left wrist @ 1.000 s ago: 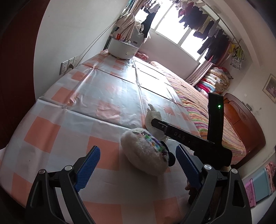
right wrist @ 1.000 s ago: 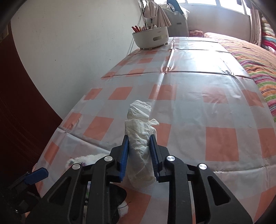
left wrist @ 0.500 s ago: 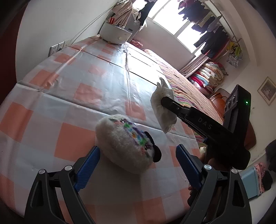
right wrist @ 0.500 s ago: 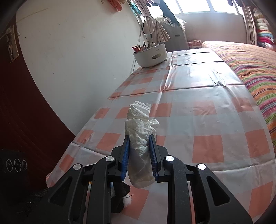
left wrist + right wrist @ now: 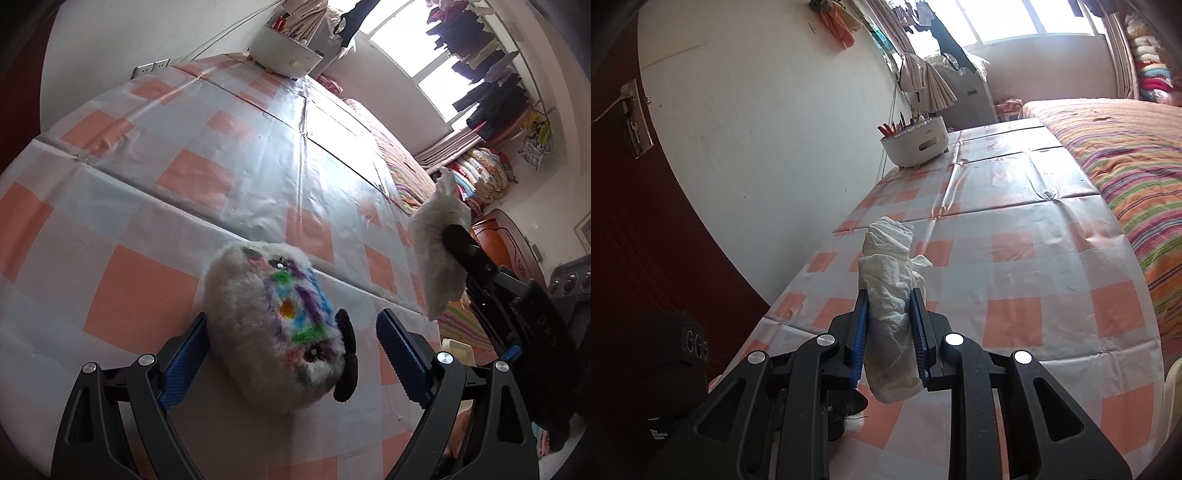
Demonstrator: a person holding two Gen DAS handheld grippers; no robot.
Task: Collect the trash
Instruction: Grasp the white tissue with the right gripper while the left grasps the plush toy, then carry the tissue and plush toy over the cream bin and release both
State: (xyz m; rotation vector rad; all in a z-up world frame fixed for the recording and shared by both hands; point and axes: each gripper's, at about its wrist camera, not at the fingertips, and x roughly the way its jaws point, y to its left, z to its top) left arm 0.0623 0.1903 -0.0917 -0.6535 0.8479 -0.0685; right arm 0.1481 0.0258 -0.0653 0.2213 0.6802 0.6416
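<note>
My right gripper [image 5: 888, 314] is shut on a crumpled white tissue wad [image 5: 888, 280], held in the air above the checked tablecloth [image 5: 1015, 258]. The left wrist view shows the same tissue wad [image 5: 436, 254] off to the right, pinched by the right gripper's black finger. My left gripper [image 5: 291, 343] stands open around a fluffy white plush toy [image 5: 269, 325] with coloured patches and black ears, which lies on the tablecloth [image 5: 147, 206]. The left blue pad [image 5: 188, 350] is close against the plush; the right pad [image 5: 399, 350] stands apart from it.
A white tub of pens [image 5: 916, 142] stands at the table's far end by the wall. A bed with a striped blanket [image 5: 1126, 158] runs along the table's right side. A dark door [image 5: 624, 184] is on the left. Wall sockets [image 5: 151, 67] sit behind the table.
The right gripper has lifted the tissue wad up and away from the table. The left gripper has moved down and closer, so the plush now lies between its open fingers.
</note>
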